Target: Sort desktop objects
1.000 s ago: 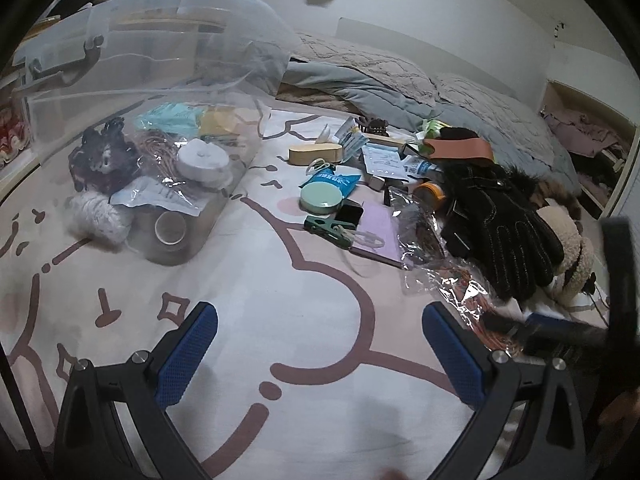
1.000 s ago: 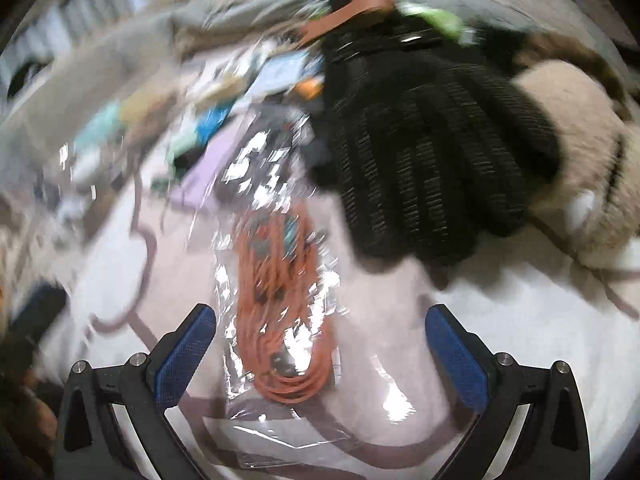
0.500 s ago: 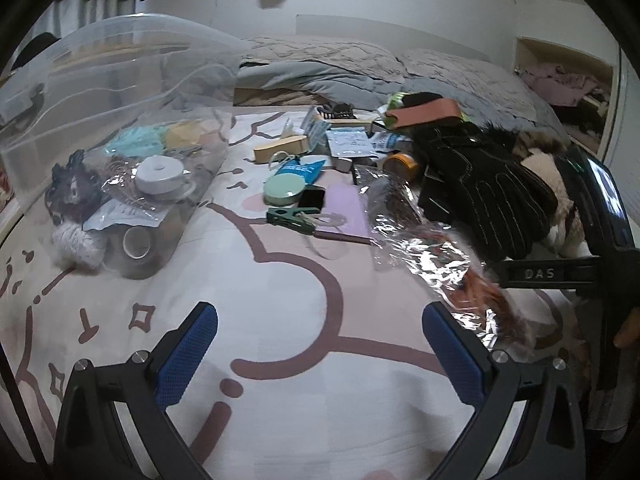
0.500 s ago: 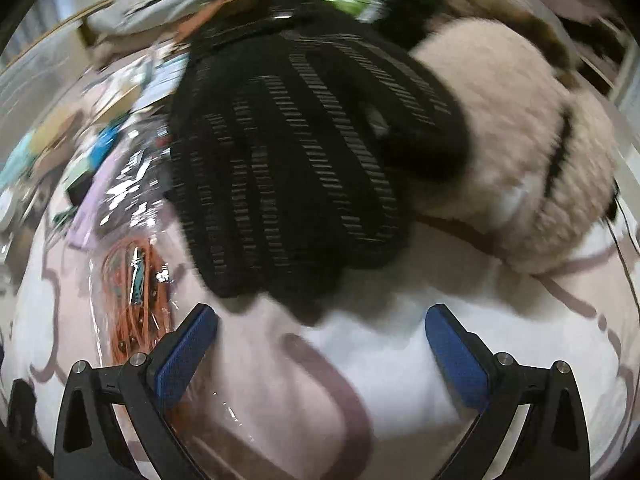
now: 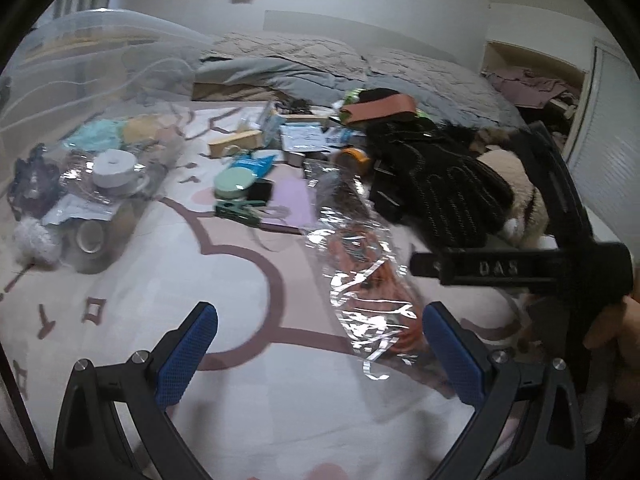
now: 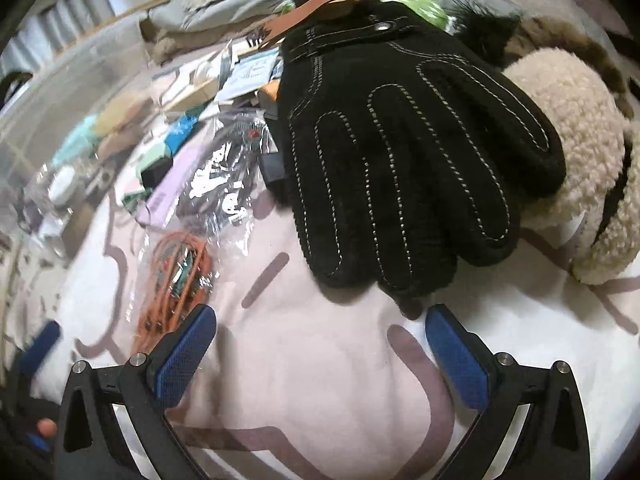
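Observation:
A black stitched glove [image 6: 404, 152] lies on the bed sheet just beyond my right gripper [image 6: 320, 344], which is open and empty. The same glove [image 5: 440, 192] shows at the right of the left wrist view. A clear bag of orange cable [image 5: 360, 280] lies ahead of my left gripper [image 5: 320, 344], also open and holding nothing; the bag [image 6: 176, 272] sits left of the glove. A clear storage bin [image 5: 92, 120] with several small items stands far left. Loose small objects, such as a green round tin [image 5: 234, 182] and a purple pad [image 5: 296, 204], lie mid-bed.
A beige fluffy plush [image 6: 580, 168] lies under and right of the glove. A brown strap [image 6: 320, 4] and grey bedding [image 5: 300, 64] are behind the clutter. The right gripper's body [image 5: 560, 268], held by a hand, fills the right of the left wrist view.
The right gripper swung right from the cable bag to the glove and now sits steadier facing its fingertips. The left view shifted right, bringing the cable bag between its fingers' line.

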